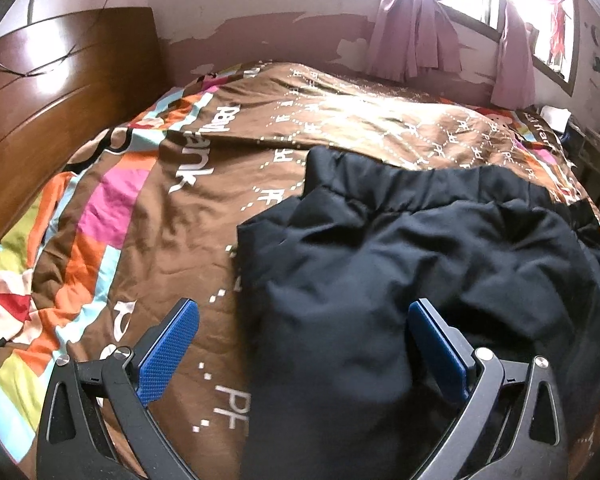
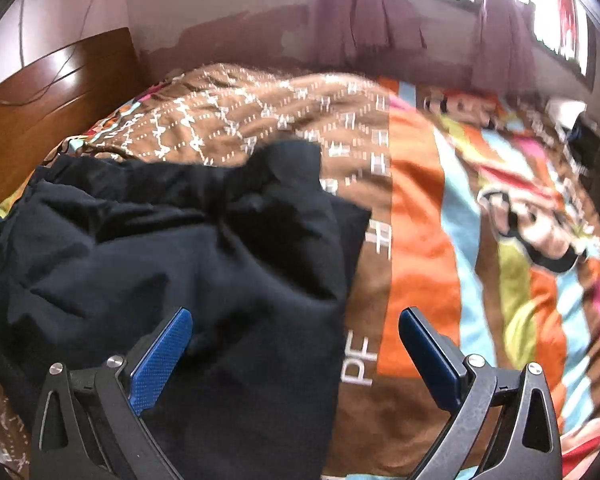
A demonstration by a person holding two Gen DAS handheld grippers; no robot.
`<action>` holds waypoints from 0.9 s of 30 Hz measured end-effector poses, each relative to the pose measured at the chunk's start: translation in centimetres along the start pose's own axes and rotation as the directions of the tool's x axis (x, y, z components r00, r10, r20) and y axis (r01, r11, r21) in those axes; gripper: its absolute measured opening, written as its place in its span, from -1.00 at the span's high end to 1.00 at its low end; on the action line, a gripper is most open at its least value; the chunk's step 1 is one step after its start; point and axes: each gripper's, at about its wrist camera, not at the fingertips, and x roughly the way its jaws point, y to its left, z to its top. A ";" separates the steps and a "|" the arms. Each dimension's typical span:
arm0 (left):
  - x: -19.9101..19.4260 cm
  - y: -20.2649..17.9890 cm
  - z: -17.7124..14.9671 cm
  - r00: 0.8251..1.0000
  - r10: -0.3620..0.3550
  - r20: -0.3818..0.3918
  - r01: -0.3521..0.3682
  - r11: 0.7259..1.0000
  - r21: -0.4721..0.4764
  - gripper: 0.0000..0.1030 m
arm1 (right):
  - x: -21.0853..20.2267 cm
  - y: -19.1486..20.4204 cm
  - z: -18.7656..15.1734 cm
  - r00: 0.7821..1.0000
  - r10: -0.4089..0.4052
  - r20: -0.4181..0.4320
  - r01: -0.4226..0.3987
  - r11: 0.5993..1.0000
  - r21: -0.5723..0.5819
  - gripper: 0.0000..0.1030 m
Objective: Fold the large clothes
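A black padded garment (image 1: 412,264) lies bunched on the bed, with a gathered elastic band along its far edge. In the left wrist view my left gripper (image 1: 304,308) is open over the garment's left edge and holds nothing. The same garment shows in the right wrist view (image 2: 172,248), filling the left half. My right gripper (image 2: 296,316) is open over the garment's right edge, left finger above the cloth, right finger above the quilt. It holds nothing.
A brown quilt (image 1: 172,216) with bright patches and white lettering covers the bed, also seen in the right wrist view (image 2: 440,216). A wooden headboard (image 1: 48,92) stands at the left. Pink curtains (image 1: 416,28) hang by the far window. Dark furniture (image 1: 592,160) stands at the far right.
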 end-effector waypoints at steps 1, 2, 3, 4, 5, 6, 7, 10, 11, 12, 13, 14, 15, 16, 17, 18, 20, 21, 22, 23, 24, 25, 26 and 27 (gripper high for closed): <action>0.0 0.3 -0.2 1.000 -0.003 -0.004 0.003 1.000 -0.001 -0.98 | 0.4 -0.3 -0.3 1.000 0.015 -0.016 -0.015 1.000 0.008 -1.00; 0.1 0.6 -0.4 1.000 -0.009 -0.011 0.009 1.000 -0.001 -0.98 | 0.6 -0.5 -0.6 0.999 0.025 -0.023 -0.025 1.000 0.012 -1.00; 0.1 0.8 -0.5 1.000 -0.013 -0.015 0.013 1.000 -0.001 -0.98 | 0.9 -0.7 -0.9 0.998 0.046 -0.034 -0.045 0.999 0.019 -1.00; 0.1 0.9 -0.6 1.000 -0.020 -0.018 0.020 1.000 0.000 -0.98 | 1.2 -0.8 -1.0 0.997 0.060 -0.039 -0.059 0.998 0.027 -1.00; 0.1 1.0 -0.6 0.999 -0.027 -0.020 0.027 1.000 0.002 -0.98 | 1.5 -1.0 -1.1 0.996 0.082 -0.044 -0.080 0.996 0.042 -1.00; 0.2 1.1 -0.7 0.999 -0.036 -0.023 0.036 0.999 0.005 -0.98 | 1.6 -1.2 -1.3 0.994 0.098 -0.047 -0.096 0.994 0.053 -1.00; 0.3 1.1 -0.7 0.999 -0.045 -0.027 0.045 0.999 0.006 -0.98 | 1.8 -1.3 -1.3 0.992 0.116 -0.051 -0.113 0.992 0.064 -1.00; 1.0 1.7 -0.7 0.993 -0.104 -0.050 0.104 0.994 -0.014 -0.98 | 2.1 -1.4 -1.5 0.987 0.150 -0.050 -0.146 0.987 0.073 -1.00; 1.3 2.1 -0.8 0.989 -0.138 -0.062 0.136 0.990 -0.030 -0.98 | 2.2 -1.4 -1.5 0.985 0.162 -0.052 -0.158 0.985 0.068 -1.00; 1.7 2.5 -0.8 0.982 -0.177 -0.074 0.173 0.984 -0.052 -0.98 | 2.3 -1.6 -1.5 0.984 0.171 -0.054 -0.167 0.984 0.069 -1.00; 2.1 3.1 -0.8 0.972 -0.218 -0.086 0.211 0.974 -0.079 -0.98 | 2.4 -1.7 -1.4 0.981 0.184 -0.058 -0.179 0.981 0.073 -1.00; 2.4 3.5 -0.8 0.963 -0.250 -0.097 0.240 0.965 -0.101 -0.98 | 2.6 -1.9 -1.3 0.978 0.196 -0.063 -0.191 0.978 0.079 -1.00; 2.9 4.1 -0.8 0.951 -0.290 -0.109 0.276 0.952 -0.129 -0.98 | 2.6 -2.0 -1.3 0.976 0.207 -0.068 -0.201 0.976 0.083 -1.00; 3.3 4.7 -0.9 0.936 -0.332 -0.119 0.312 0.937 -0.160 -0.98 | 2.6 -2.1 -1.2 0.974 0.214 -0.071 -0.208 0.975 0.081 -1.00; 3.8 5.2 -1.0 0.921 -0.368 -0.128 0.342 0.921 -0.187 -0.98 | 2.6 -2.1 -1.2 0.972 0.222 -0.074 -0.216 0.973 0.075 -1.00; 4.0 5.6 -0.9 0.910 -0.393 -0.134 0.363 0.909 -0.204 -0.98 | 2.7 -2.2 -1.1 0.969 0.233 -0.078 -0.228 0.971 0.071 -1.00; 4.4 6.1 -0.9 0.891 -0.432 -0.142 0.396 0.890 -0.225 -0.98 | 2.8 -2.0 -1.1 0.960 0.264 -0.090 -0.259 0.964 0.066 -1.00; 4.5 6.3 -0.8 0.881 -0.450 -0.144 0.411 0.881 -0.235 -0.98 | 2.9 -2.0 -1.0 0.956 0.278 -0.096 -0.272 0.960 0.064 -1.00; 4.5 6.4 -0.8 0.872 -0.467 -0.144 0.426 0.871 -0.244 -0.98 | 2.9 -1.9 -0.9 0.951 0.291 -0.103 -0.286 0.956 0.062 -1.00; 4.5 6.5 -0.8 0.862 -0.486 -0.144 0.443 0.860 -0.251 -0.98 | 3.0 -1.9 -0.8 0.946 0.306 -0.110 -0.301 0.951 0.066 -1.00; 4.5 6.4 -0.8 0.852 -0.502 -0.147 0.458 0.852 -0.253 -0.98 | 3.0 -1.9 -0.7 0.942 0.316 -0.113 -0.310 0.948 0.072 -1.00; 4.4 6.4 -0.8 0.844 -0.515 -0.150 0.472 0.845 -0.250 -0.98 | 2.9 -2.0 -0.6 0.935 0.336 -0.116 -0.327 0.941 0.088 -1.00; 4.3 6.3 -0.8 0.835 -0.528 -0.156 0.485 0.839 -0.245 -0.98 | 2.9 -2.1 -0.4 0.927 0.357 -0.120 -0.345 0.932 0.109 -1.00; 4.2 6.2 -0.9 0.830 -0.534 -0.163 0.491 0.837 -0.241 -0.98 | 2.9 -2.2 -0.1 0.918 0.378 -0.120 -0.363 0.923 0.131 -1.00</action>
